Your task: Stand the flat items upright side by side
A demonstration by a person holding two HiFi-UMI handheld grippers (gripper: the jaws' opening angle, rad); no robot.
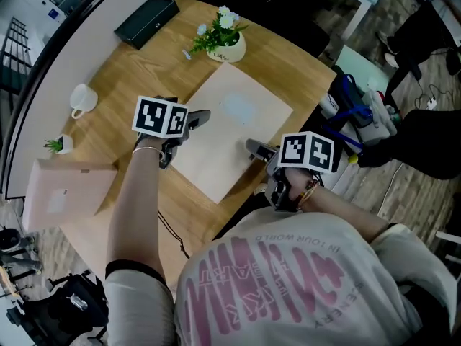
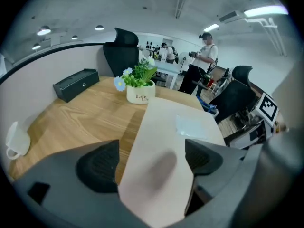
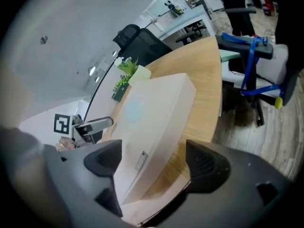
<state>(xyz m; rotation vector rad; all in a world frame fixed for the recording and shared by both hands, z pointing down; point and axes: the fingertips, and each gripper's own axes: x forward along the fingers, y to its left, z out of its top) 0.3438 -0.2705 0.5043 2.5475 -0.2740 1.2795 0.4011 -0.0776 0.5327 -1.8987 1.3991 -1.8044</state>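
Note:
A flat cream box (image 1: 232, 132) lies on the wooden table (image 1: 137, 71). My left gripper (image 1: 198, 118) is at the box's left corner. In the left gripper view that corner of the box (image 2: 171, 127) reaches in between the jaws of the left gripper (image 2: 151, 158), whose pads do not press on it. My right gripper (image 1: 256, 148) is at the box's near right edge. The right gripper view has that edge of the box (image 3: 152, 103) between the spread jaws of the right gripper (image 3: 152, 158), with a gap to the right pad. A second flat pinkish box (image 1: 65, 193) lies at the table's near left.
A white mug (image 1: 83, 99) and a tiny potted plant (image 1: 60, 145) sit left of the cream box. A flower pot (image 1: 225, 43) and a black case (image 1: 146, 20) stand at the back. Office chairs (image 1: 360, 114) crowd the table's right edge. People (image 2: 202, 63) stand far off.

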